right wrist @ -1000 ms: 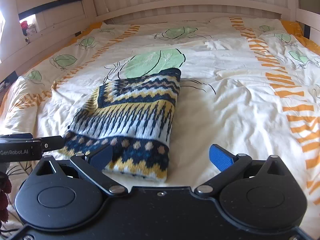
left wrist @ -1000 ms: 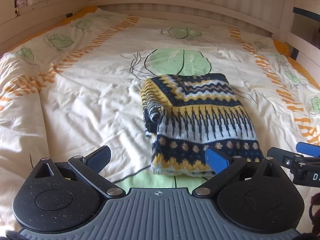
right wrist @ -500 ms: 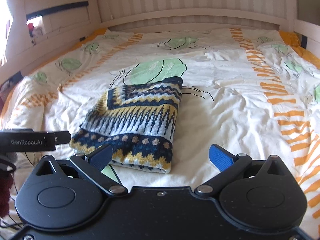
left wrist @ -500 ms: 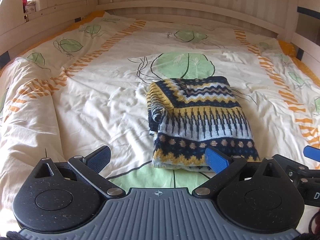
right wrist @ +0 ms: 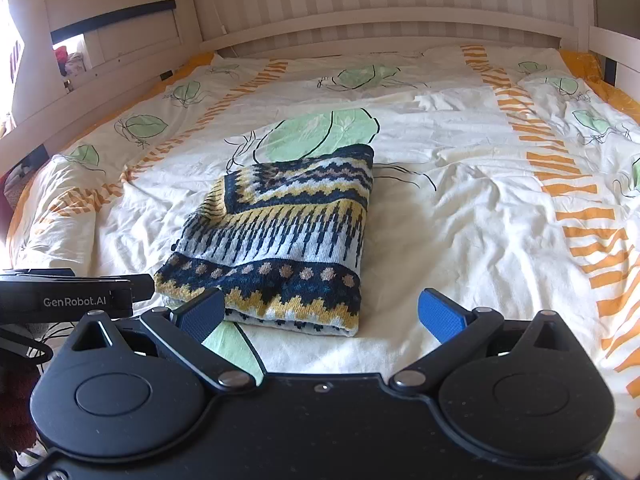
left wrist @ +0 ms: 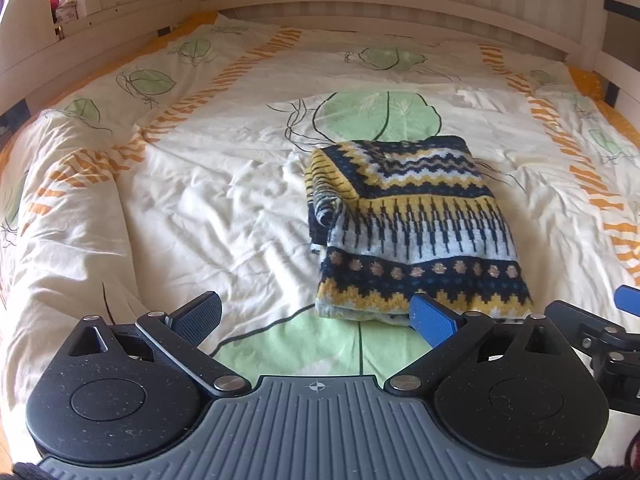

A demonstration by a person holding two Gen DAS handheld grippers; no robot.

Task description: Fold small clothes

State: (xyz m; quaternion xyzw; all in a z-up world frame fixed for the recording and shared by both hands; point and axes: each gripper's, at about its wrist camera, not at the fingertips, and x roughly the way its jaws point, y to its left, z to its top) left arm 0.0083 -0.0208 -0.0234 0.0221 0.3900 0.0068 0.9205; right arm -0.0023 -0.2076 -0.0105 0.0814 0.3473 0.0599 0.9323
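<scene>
One folded sweater (left wrist: 412, 224) lies on the leaf-print duvet (left wrist: 200, 200), both jaws wide.

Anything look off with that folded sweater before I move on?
Mostly tidy. The sweater lies folded on the duvet, but at its left edge a striped sleeve fold bulges out, not flush. Both grippers are open and hold nothing.

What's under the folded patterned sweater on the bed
The folded sweater lies on the leaf-print duvet. A green leaf print shows behind it; whatever the sweater covers is hidden. Both grippers are open and empty.
</scene>
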